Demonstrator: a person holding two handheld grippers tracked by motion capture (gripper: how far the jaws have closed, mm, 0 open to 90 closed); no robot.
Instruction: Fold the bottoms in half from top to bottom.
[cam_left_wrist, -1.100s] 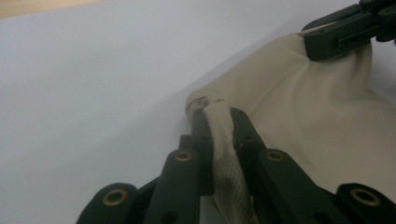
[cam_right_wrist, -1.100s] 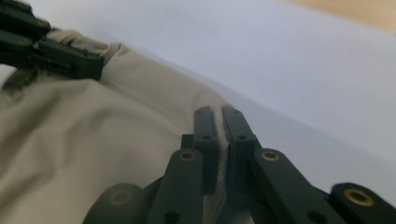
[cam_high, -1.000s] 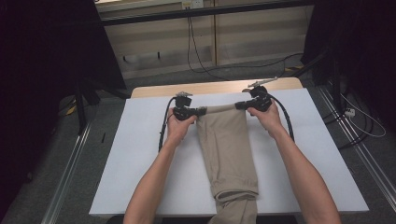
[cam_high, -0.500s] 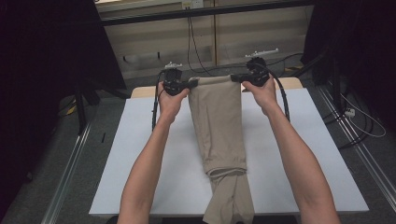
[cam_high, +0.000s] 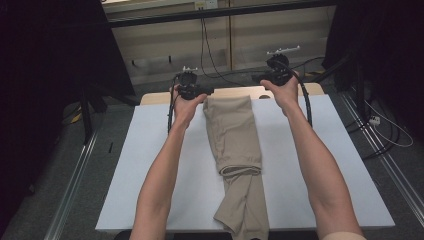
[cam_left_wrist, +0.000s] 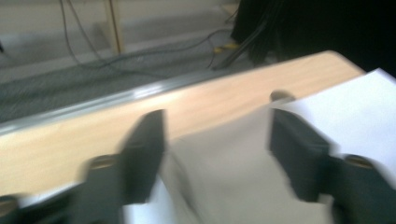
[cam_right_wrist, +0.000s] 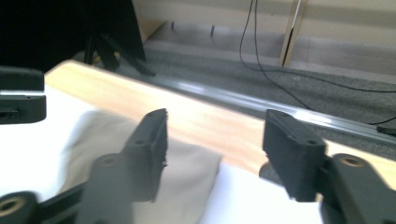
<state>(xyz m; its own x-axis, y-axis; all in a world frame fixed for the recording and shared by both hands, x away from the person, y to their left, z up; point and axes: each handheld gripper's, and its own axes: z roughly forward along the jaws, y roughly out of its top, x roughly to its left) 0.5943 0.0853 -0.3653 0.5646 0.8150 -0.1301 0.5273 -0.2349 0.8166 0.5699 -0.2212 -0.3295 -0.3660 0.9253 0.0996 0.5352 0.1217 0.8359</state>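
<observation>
folded khaki trousers run lengthwise away from the person; waistband corners at far end. left claw nearer, right claw slightly off; both wide, empty.

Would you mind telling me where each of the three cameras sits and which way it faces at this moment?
High view: fixed above the person's side, looking forward and down on the table; both forearms, the left gripper and right gripper flank the beige trousers.
Left gripper view: rides the left gripper, facing the table's far edge; its open jaws stand either side of the trousers' end.
Right gripper view: rides the right gripper, facing likewise; its jaws are open over the trousers' corner.
Shared: both gripper views show the trousers and wooden edge.
</observation>
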